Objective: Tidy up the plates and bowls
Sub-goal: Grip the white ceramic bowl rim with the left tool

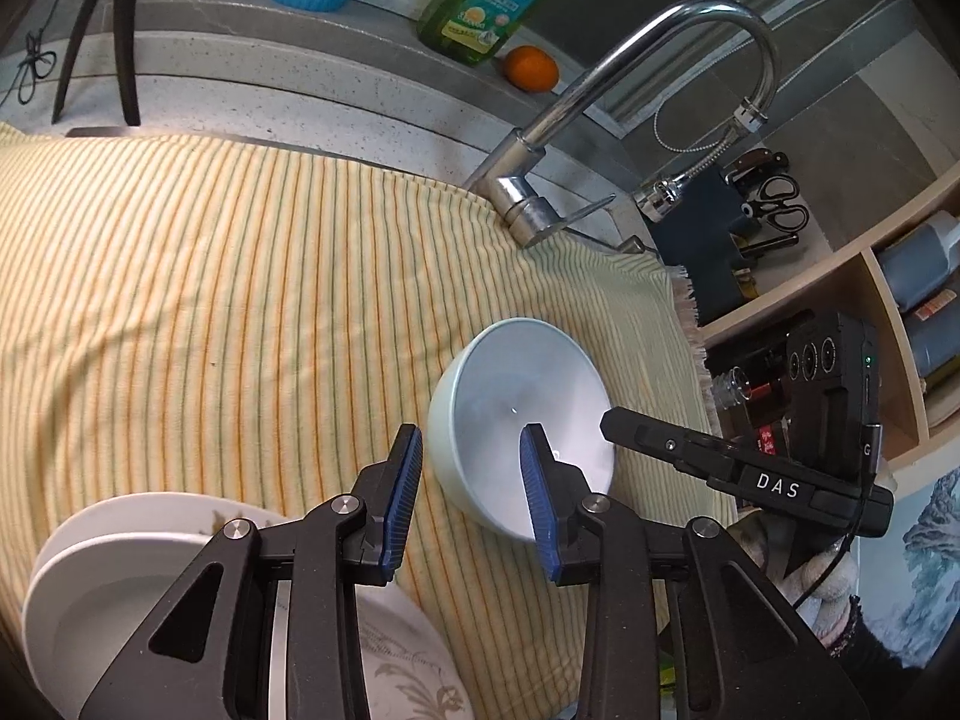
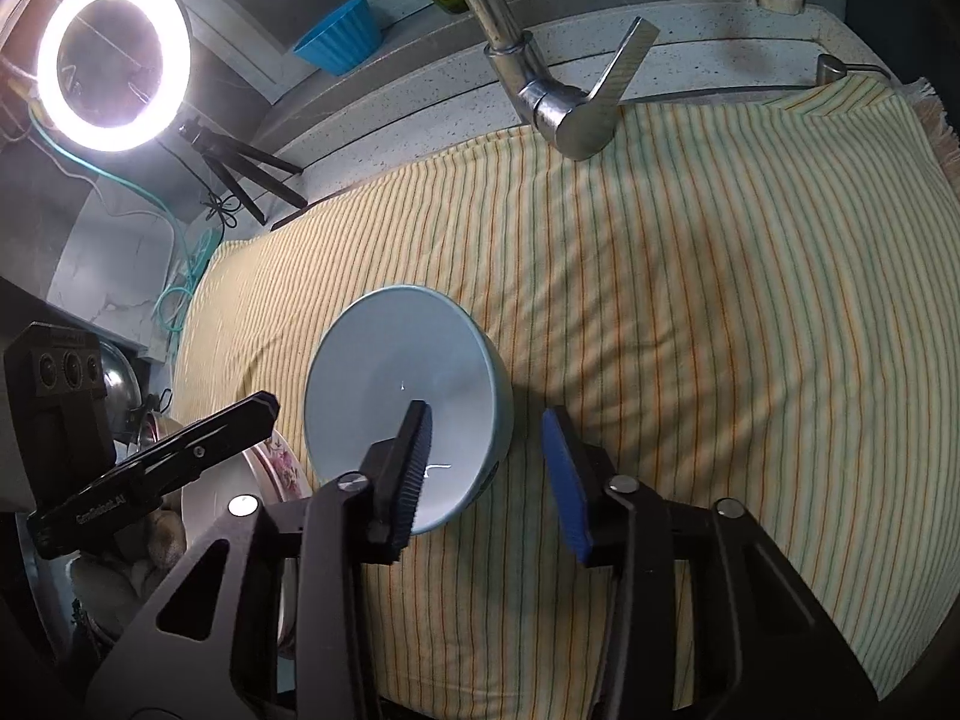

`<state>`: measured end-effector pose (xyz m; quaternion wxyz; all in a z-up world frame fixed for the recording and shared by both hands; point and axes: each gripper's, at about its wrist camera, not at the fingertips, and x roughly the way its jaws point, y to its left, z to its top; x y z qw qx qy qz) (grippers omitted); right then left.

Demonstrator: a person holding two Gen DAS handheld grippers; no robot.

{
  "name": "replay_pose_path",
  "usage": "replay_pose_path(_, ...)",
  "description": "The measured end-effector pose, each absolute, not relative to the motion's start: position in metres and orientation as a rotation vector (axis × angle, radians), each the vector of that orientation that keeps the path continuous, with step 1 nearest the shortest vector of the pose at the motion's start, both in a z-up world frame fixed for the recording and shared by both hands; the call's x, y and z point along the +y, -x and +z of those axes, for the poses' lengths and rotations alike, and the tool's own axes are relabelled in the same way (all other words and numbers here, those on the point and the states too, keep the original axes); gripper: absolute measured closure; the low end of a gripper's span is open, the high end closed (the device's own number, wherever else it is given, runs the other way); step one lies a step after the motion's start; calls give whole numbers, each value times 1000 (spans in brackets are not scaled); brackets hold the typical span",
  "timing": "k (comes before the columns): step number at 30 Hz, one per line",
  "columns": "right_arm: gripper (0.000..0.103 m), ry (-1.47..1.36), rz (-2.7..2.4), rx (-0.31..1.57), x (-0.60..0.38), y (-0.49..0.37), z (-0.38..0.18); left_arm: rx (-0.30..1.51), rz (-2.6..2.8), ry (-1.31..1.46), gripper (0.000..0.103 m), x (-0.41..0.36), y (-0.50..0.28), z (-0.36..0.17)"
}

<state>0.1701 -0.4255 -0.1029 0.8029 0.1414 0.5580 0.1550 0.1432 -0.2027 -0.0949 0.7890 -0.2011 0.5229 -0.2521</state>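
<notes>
Presently, in the left wrist view, we find the pale blue bowl (image 1: 522,420) on the striped cloth (image 1: 210,300) covering the desk. The left gripper (image 1: 474,498) straddles its near rim, jaws narrowed but not visibly pressing. White plates (image 1: 90,588) sit stacked at lower left.

From the right wrist view, the right gripper (image 2: 492,468) straddles the bowl's (image 2: 390,384) opposite wall, jaws part-open, no firm contact evident. The bowl looks clean, glossy and unchipped. We judge it still unsorted.

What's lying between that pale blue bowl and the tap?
Nothing but bare striped cloth between the bowl and the tap; both wrist views show it.
</notes>
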Motion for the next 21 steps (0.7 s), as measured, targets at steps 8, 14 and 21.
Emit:
replay_pose_path(8,84,-305,364,1226,-426,-177,-111,1153,-531,444,79,-214,-148,-108)
replay_pose_path(14,90,-311,385,1239,-425,-180,-116,1154,-517,440,81,-217,-149,-110)
replay_pose_path(21,90,-308,402,1229,-424,-178,-108,1121,-494,442,81,-216,-143,-100)
